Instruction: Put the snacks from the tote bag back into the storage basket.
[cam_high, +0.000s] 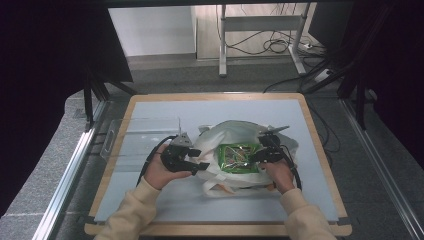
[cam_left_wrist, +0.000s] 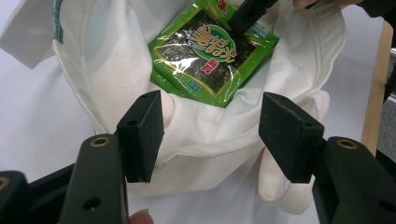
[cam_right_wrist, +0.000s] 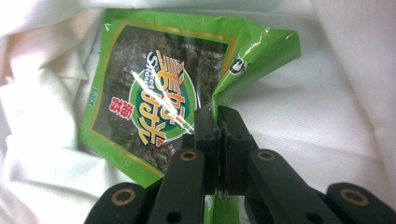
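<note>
A white cloth bag (cam_high: 235, 131) lies open in the middle of the mat. Inside it rests a green seaweed snack packet (cam_high: 236, 158), label up (cam_left_wrist: 212, 56). My right gripper (cam_right_wrist: 217, 125) is shut on the packet (cam_right_wrist: 154, 93), pinching its folded edge near a corner; in the high view it (cam_high: 258, 154) comes in from the bag's right side. My left gripper (cam_left_wrist: 212, 135) stands open at the bag's left rim (cam_high: 202, 161), its pads (cam_left_wrist: 142, 135) wide apart with the bag's cloth (cam_left_wrist: 107, 60) bulging between them. The right gripper's black tip (cam_left_wrist: 247, 16) shows on the packet's far edge.
A clear plastic tray (cam_high: 135, 137) sits on the mat's left side. The blue-grey mat (cam_high: 200, 107) covers a wooden table (cam_high: 320, 150). Beyond the table stand a desk frame (cam_high: 222, 45) and floor cables (cam_high: 275, 47).
</note>
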